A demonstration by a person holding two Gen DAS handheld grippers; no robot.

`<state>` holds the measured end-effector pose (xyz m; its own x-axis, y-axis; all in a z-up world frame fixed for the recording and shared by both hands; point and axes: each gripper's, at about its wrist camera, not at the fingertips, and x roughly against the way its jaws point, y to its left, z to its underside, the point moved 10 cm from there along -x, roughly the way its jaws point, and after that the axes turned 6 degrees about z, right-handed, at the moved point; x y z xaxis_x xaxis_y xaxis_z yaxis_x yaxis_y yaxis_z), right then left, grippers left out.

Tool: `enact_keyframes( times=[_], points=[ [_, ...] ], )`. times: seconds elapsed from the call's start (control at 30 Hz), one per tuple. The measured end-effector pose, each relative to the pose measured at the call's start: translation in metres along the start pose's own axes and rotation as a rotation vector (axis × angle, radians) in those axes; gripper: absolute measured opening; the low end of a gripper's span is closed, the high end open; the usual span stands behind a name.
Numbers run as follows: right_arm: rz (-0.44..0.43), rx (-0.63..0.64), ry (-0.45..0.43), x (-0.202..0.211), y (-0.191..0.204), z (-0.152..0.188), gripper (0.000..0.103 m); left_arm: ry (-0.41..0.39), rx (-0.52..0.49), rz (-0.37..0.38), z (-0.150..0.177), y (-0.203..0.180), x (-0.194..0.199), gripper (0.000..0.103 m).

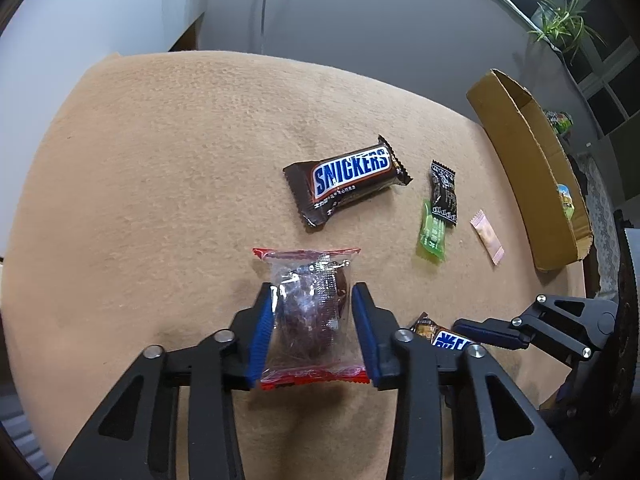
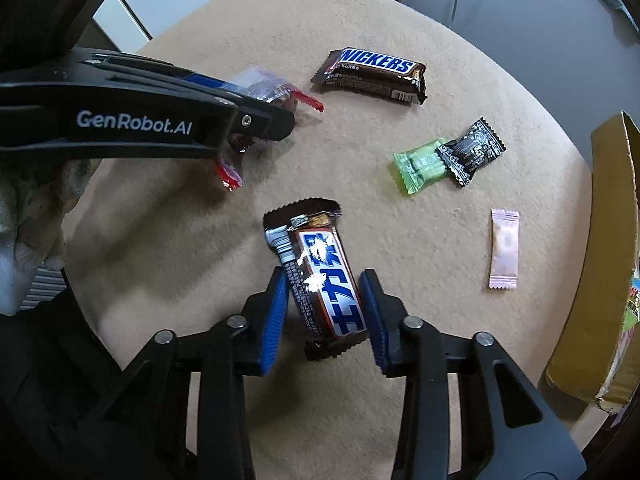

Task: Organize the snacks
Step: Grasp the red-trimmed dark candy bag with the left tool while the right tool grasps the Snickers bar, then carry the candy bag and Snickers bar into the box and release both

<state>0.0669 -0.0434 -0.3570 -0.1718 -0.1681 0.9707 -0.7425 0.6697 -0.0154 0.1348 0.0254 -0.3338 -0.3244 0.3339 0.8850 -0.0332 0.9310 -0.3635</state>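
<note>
My left gripper point(image 1: 312, 300) is shut on a clear red-edged snack packet point(image 1: 310, 312) with a dark round snack inside, just above the tan cloth. It also shows in the right wrist view point(image 2: 272, 92). My right gripper point(image 2: 326, 280) is shut on a small brown Snickers bar point(image 2: 320, 276), whose end peeks out in the left wrist view point(image 1: 440, 336). A second Snickers bar point(image 1: 348, 180) point(image 2: 372, 74) lies flat further out. A green candy point(image 1: 431, 234) point(image 2: 420, 166), a black candy point(image 1: 444, 192) point(image 2: 472, 150) and a pink sachet point(image 1: 488, 236) point(image 2: 505, 248) lie on the cloth.
A shallow cardboard box point(image 1: 520, 160) point(image 2: 588, 280) stands at the right edge of the cloth-covered table point(image 1: 160, 160), with a few packets inside. A potted plant point(image 1: 560, 20) stands beyond it. Cables hang on the far wall.
</note>
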Motion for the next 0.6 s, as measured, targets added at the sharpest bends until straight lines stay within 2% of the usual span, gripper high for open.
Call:
enact_keyframes(
  times=[0.3,0.6],
  points=[
    [-0.012,-0.066,-0.031,0.005,-0.019,0.01,0.031,-0.018,-0.024,-0.008,0.0,-0.004,0.003,0.03],
    [-0.002,-0.162,-0.096,0.036,-0.046,0.022,0.03,-0.059,-0.03,0.029,-0.008,-0.016,0.021,0.03]
  ],
)
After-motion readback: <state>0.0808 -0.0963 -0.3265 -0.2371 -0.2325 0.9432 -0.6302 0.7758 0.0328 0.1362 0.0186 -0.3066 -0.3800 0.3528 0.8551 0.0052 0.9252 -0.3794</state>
